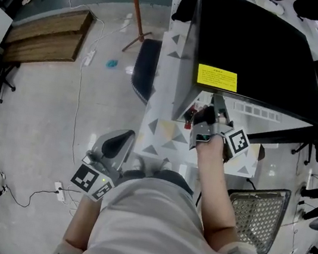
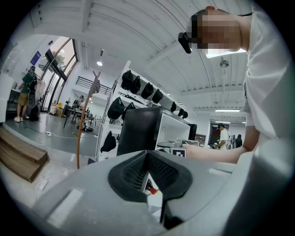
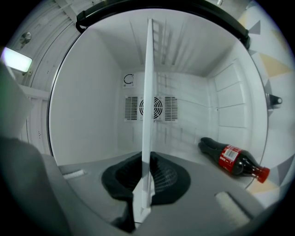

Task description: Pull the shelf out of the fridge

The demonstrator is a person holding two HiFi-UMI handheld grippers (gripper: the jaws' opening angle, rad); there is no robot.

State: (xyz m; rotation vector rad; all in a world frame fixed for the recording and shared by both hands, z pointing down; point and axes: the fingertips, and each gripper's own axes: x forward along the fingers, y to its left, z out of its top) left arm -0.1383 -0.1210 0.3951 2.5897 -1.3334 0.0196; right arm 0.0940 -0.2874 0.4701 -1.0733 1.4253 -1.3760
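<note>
A small black fridge (image 1: 250,48) stands open on a patterned table (image 1: 161,133). My right gripper (image 1: 206,128) reaches into its opening. In the right gripper view the white shelf (image 3: 148,92) shows edge-on as a thin plate running from the jaws to the fridge's back wall, and my right gripper (image 3: 143,184) is shut on its front edge. A cola bottle (image 3: 233,159) lies on its side on the fridge's inner wall. My left gripper (image 1: 113,146) hangs low by the person's left side, away from the fridge (image 2: 138,131). This left gripper (image 2: 147,177) is shut and holds nothing.
A wire rack (image 1: 256,215) lies on the floor at the right. A dark chair (image 1: 145,73) stands left of the table. A wooden bench (image 1: 47,35), a coat stand (image 1: 137,5) and cables (image 1: 79,98) are on the floor to the left.
</note>
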